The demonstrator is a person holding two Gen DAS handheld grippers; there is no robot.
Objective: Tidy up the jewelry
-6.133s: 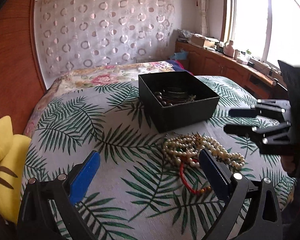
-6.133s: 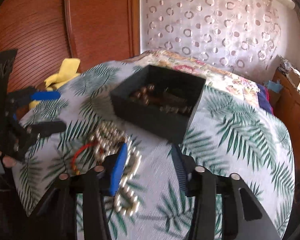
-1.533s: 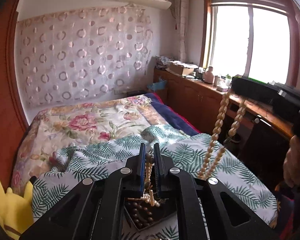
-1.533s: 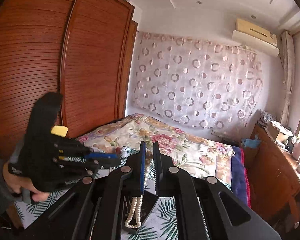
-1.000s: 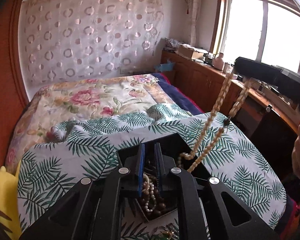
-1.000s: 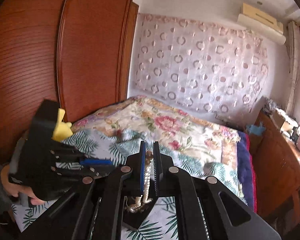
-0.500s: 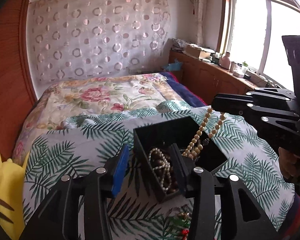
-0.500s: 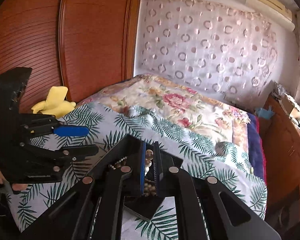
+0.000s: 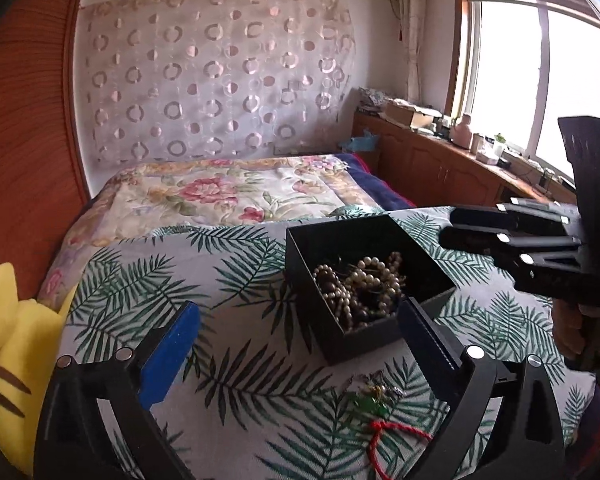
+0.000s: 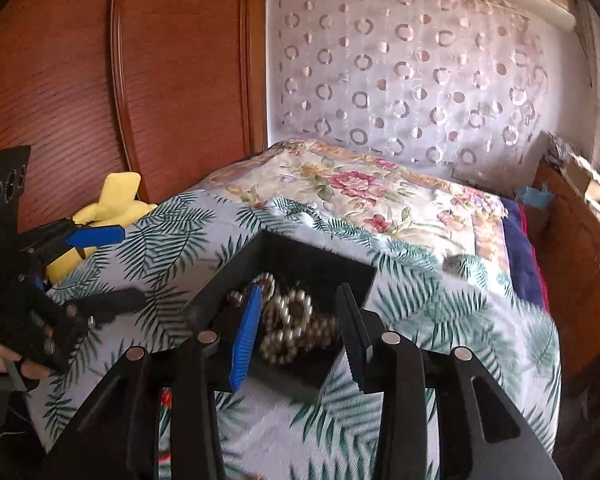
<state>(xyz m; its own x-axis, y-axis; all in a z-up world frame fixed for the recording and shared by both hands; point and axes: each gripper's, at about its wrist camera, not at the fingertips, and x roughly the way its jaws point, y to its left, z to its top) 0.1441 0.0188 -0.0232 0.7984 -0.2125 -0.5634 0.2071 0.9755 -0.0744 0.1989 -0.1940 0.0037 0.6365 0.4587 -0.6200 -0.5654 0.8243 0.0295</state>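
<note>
Daylight floods from the window [image 9: 540, 80], blown out white. My right view is motion-blurred low down; both views bend and darken at the edges.

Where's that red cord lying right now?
In the left wrist view, the red cord lies on the leaf-print bedspread, in front of the black box, beside a green trinket.

No legible text or labels

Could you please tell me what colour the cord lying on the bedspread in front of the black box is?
Red; the cord shows best in the left wrist view.
</note>
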